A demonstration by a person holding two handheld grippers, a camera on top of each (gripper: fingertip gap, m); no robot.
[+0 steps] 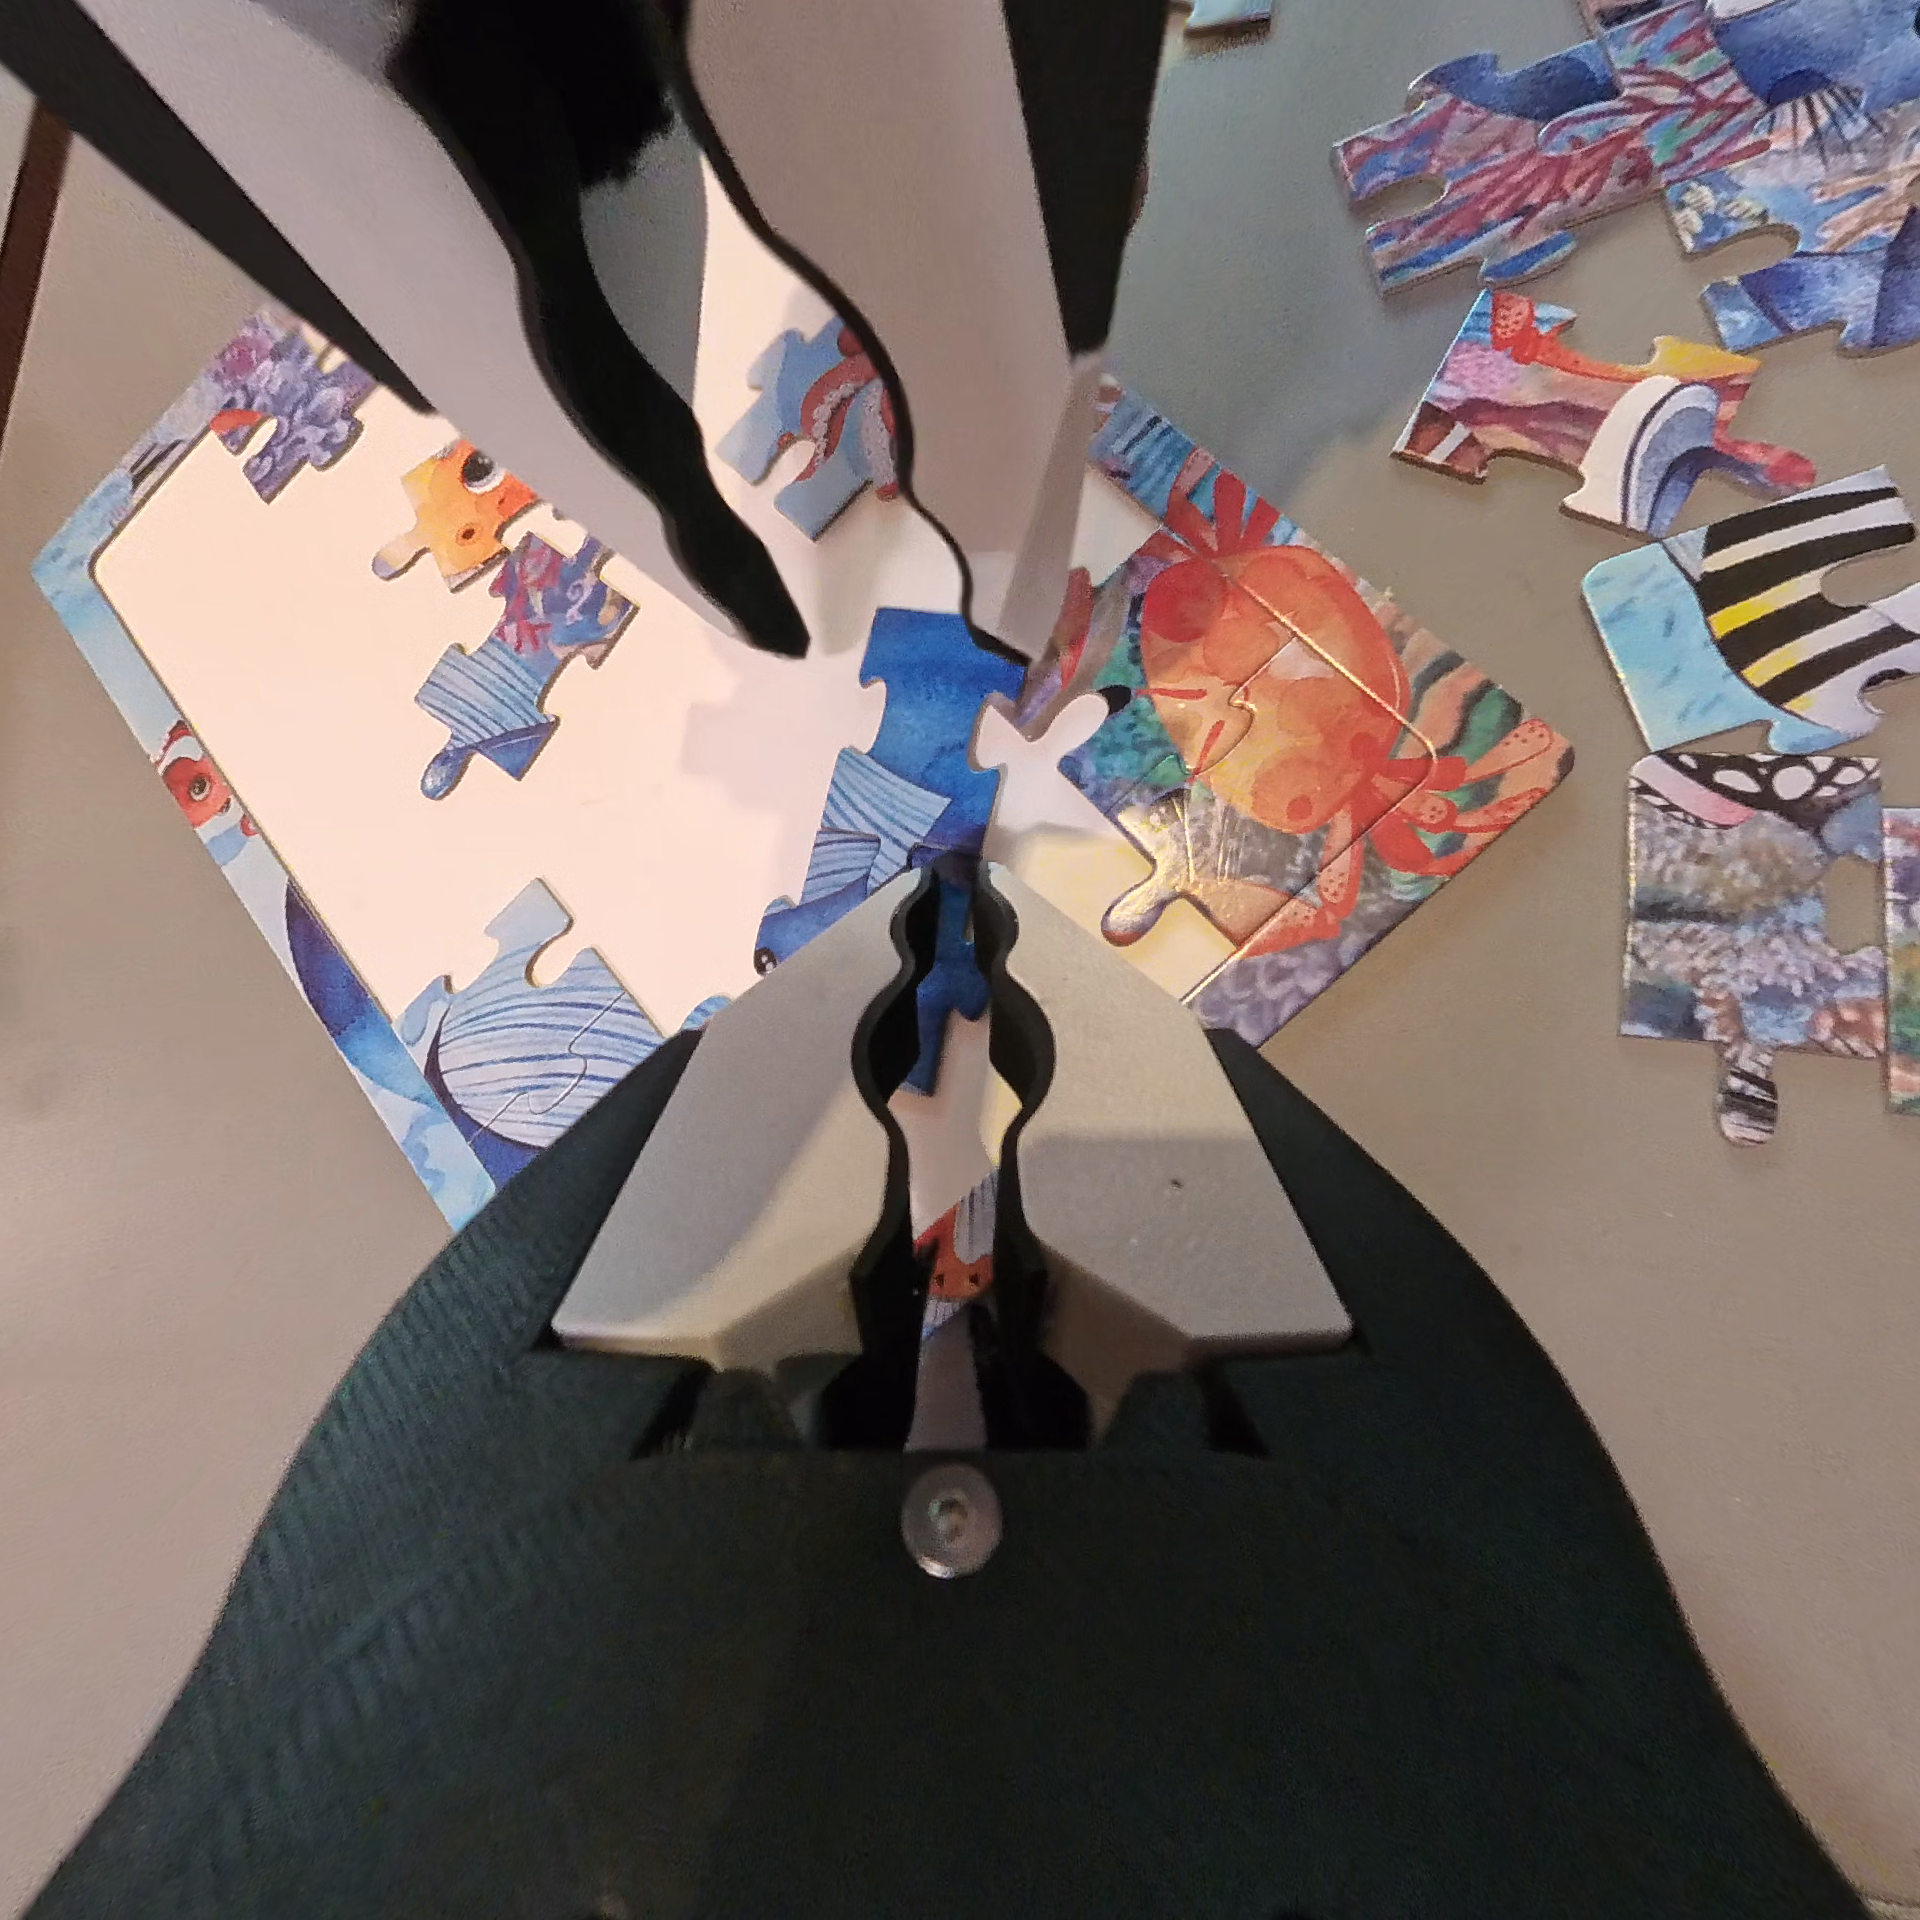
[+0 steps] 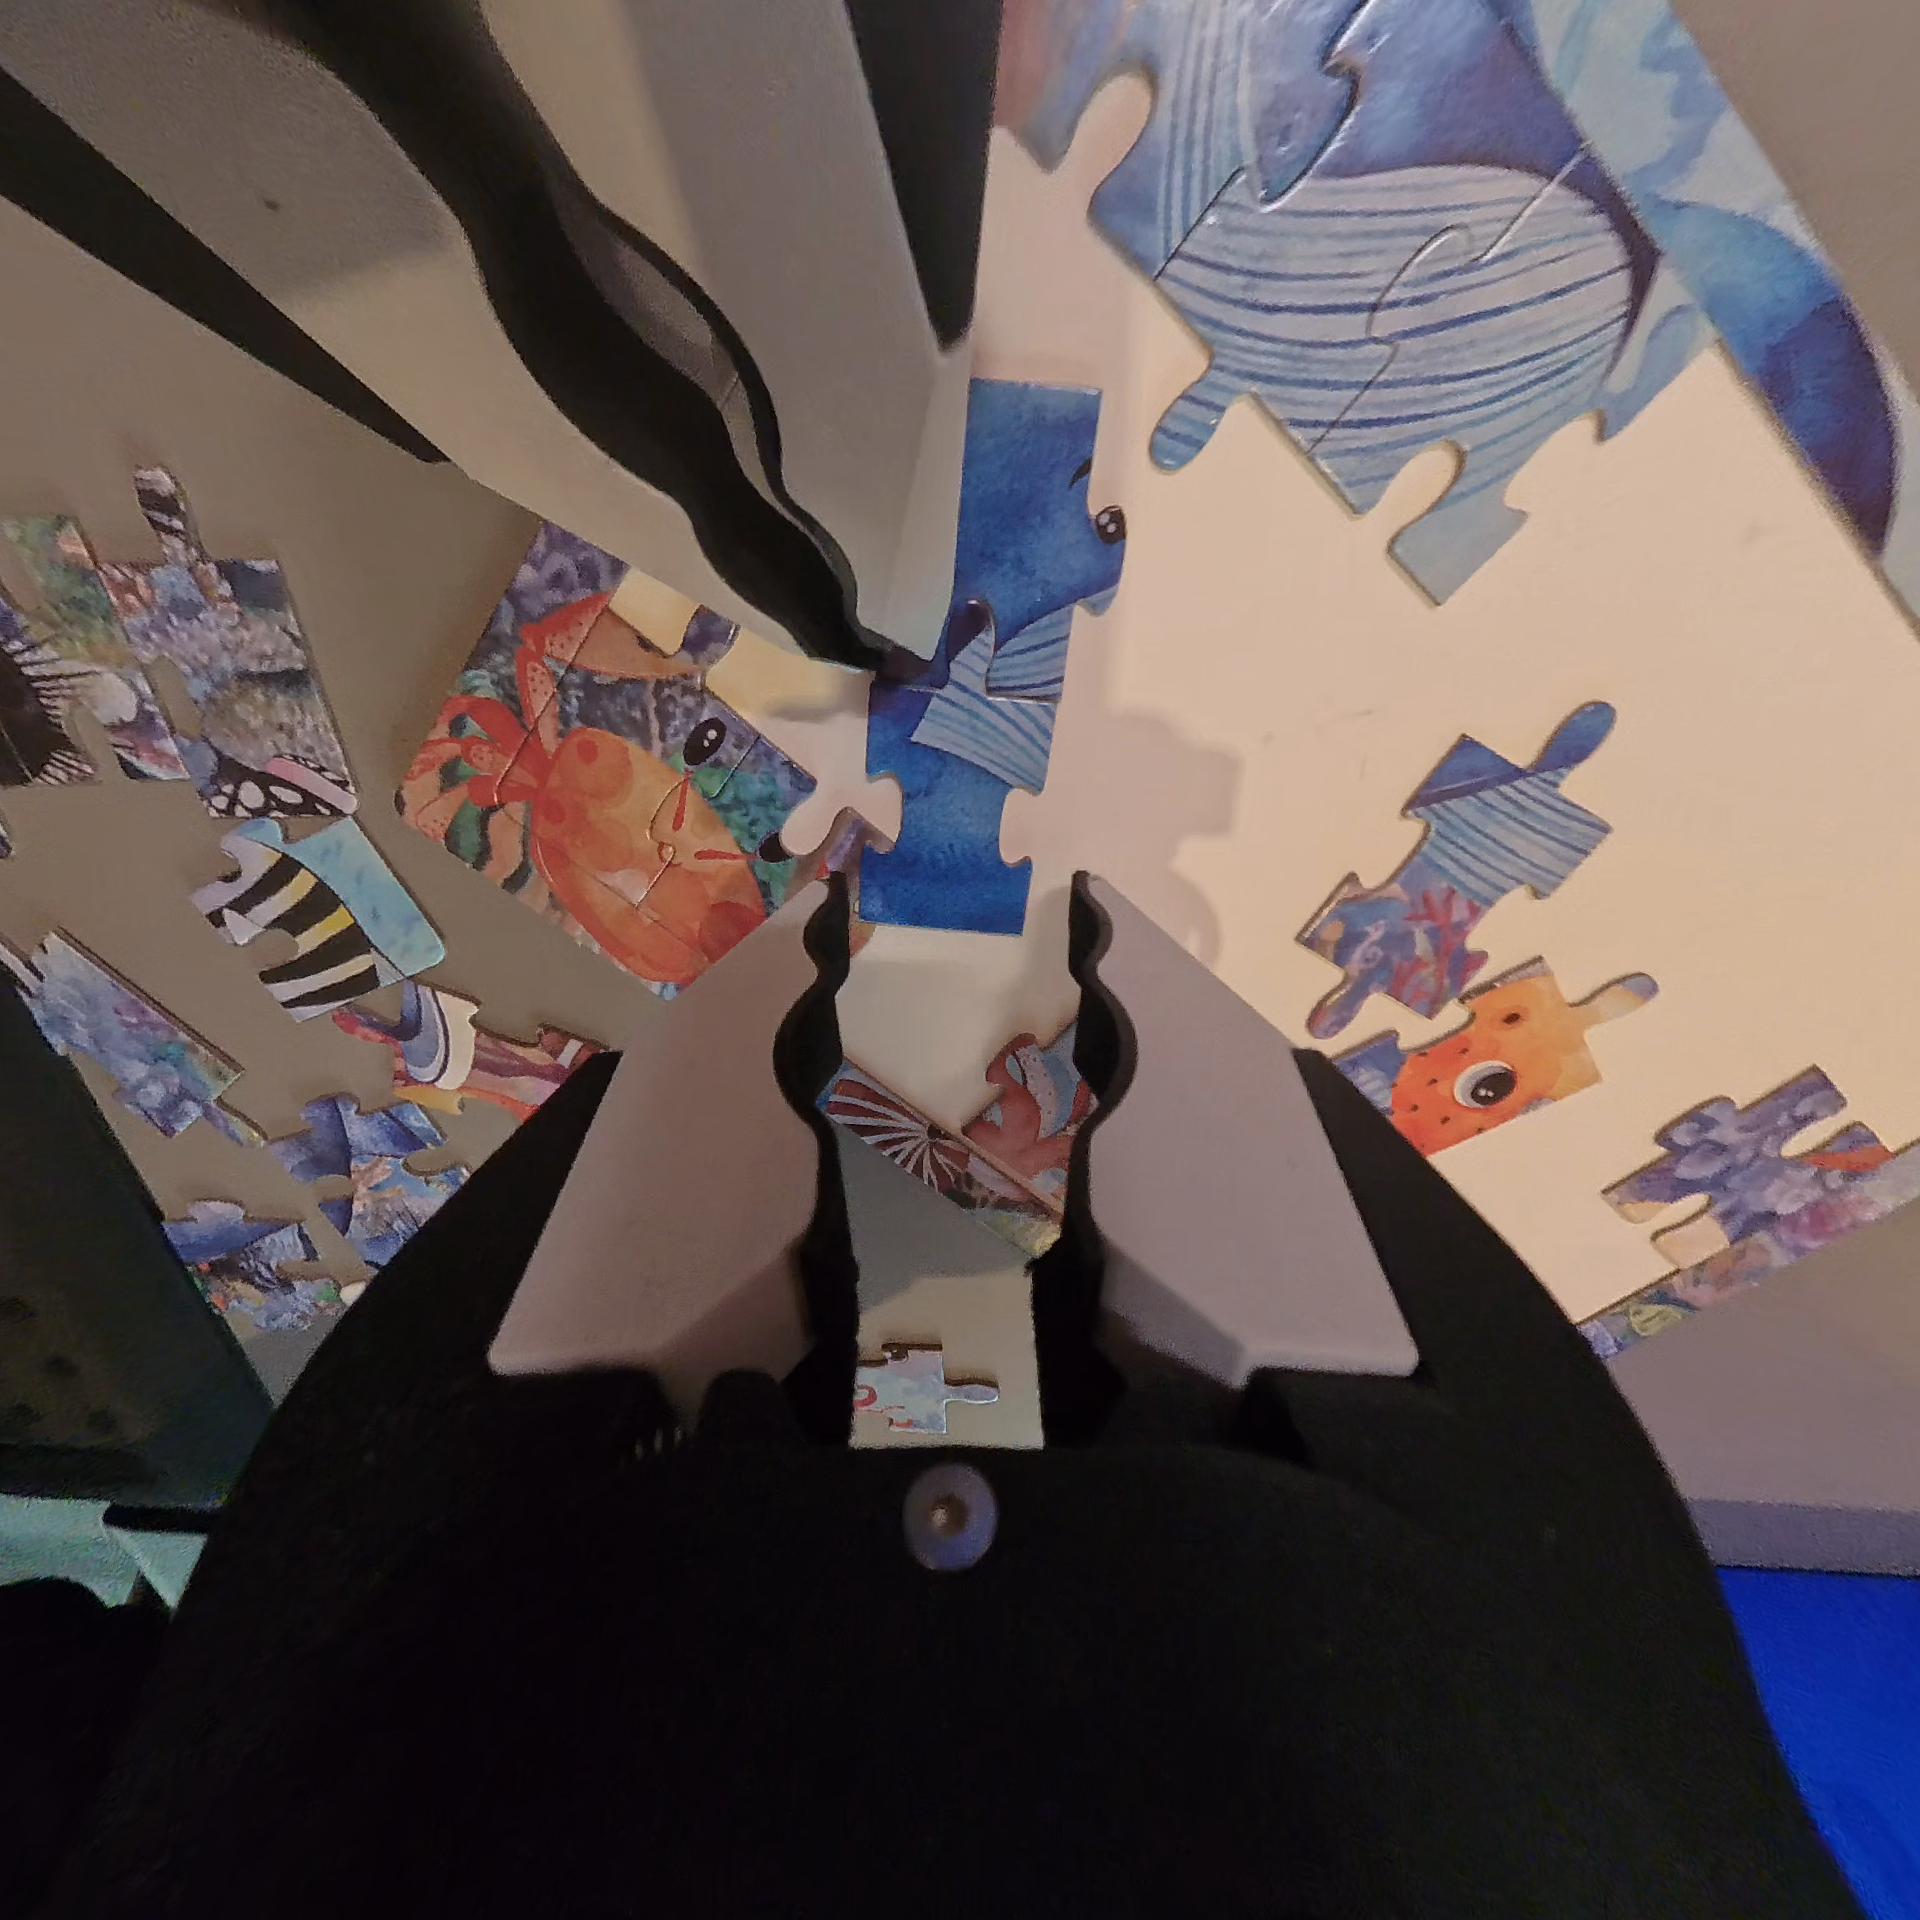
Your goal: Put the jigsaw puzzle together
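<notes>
A puzzle tray with a cream floor lies on the grey table, and it also shows in the right wrist view. A joined orange crab section fills one corner. A dark blue piece lies next to it. My left gripper is shut on the edge of a blue whale-eye piece, which partly overlaps the dark blue piece. The left gripper also shows in the right wrist view. My right gripper is open and empty, straddling the dark blue piece's far end.
A joined striped whale section sits at the tray's edge. Loose pieces lie inside the tray, among them an orange fish and an octopus piece. More loose pieces lie on the table beside the tray, such as a striped fish and a coral piece. About 4 centimeters separates my left fingertips from my right.
</notes>
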